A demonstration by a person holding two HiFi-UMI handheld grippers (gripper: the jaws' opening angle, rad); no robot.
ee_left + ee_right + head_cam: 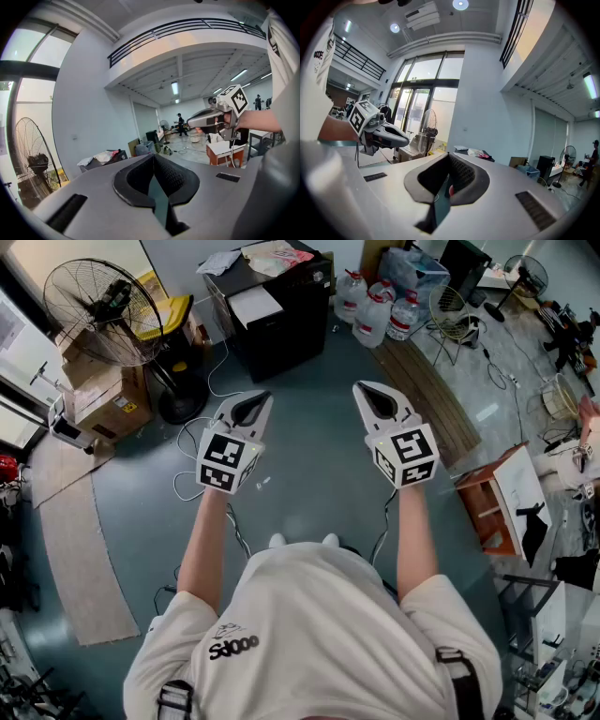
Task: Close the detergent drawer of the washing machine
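No washing machine or detergent drawer shows in any view. In the head view a person holds both grippers out level, side by side over a grey-green floor. My left gripper has its jaws together with nothing between them, and its dark pads meet at the tip. My right gripper also looks shut and holds nothing, its pads closing to a point. Each gripper appears in the other's view: the right gripper and the left gripper, both held in the air.
A black cabinet with papers on top stands ahead, with water jugs to its right. A standing fan and cardboard boxes are at the left. An orange-and-white stool is at the right. Cables lie on the floor.
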